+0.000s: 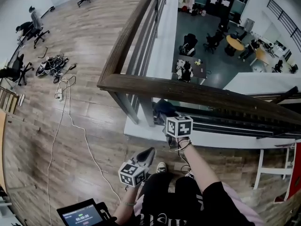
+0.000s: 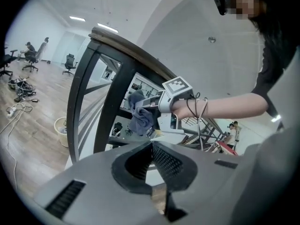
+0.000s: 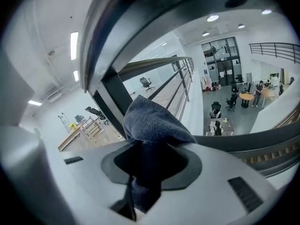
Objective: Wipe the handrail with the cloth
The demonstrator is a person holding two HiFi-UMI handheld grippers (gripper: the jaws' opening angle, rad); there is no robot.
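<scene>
Handrail: dark wood, corner at 10 o'clock, run crossed toward 3 o'clock. Cloth held just below rail, clamped in right gripper; contact with rail not determinable. Left gripper closed on nothing, kept low at 6 o'clock.

Risk judged: cloth lost over edge to lower level if grip is slackened.

Wood floor; cables at 10 o'clock.

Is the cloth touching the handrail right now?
Apart. The left gripper view shows the cloth, clamped in the right gripper, hanging below the handrail with bright background visible between them.
</scene>
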